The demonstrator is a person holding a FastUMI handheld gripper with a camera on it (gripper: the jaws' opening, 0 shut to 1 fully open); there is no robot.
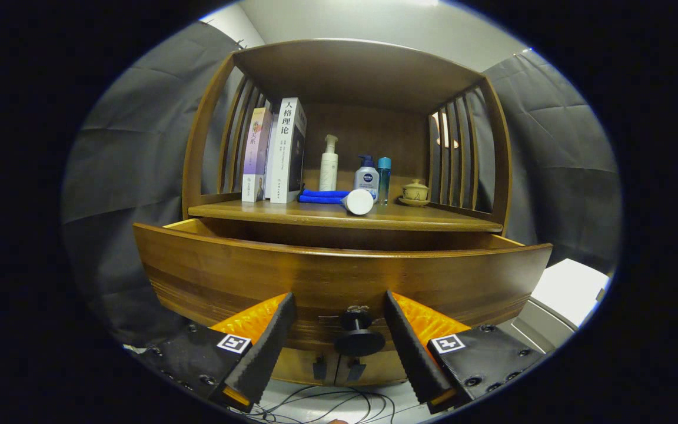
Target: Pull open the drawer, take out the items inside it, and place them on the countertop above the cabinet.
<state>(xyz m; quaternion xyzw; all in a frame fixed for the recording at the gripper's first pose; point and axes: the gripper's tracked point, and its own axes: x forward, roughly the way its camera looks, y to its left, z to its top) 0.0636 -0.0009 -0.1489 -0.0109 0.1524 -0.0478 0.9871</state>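
While pulled out: drawer [339,271] stands open under the countertop [339,216], its inside hidden.
Countertop load: books [277,153], bottles [366,176], blue cloth [322,196], white tube [358,202], lidded cup [415,191].
Gripper [339,306]: spread wide, grasping nothing.
Knob [358,333]: between the fingers [268,347], untouched.

Single fisheye view, riding on the gripper [339,303], looking forward along its two spread fingers. Faces the brown wooden cabinet [345,76] head-on from low, about level with the pulled-out wooden drawer front [339,277]. Close: the dark round drawer knob [358,335] sits between the fingers, untouched.
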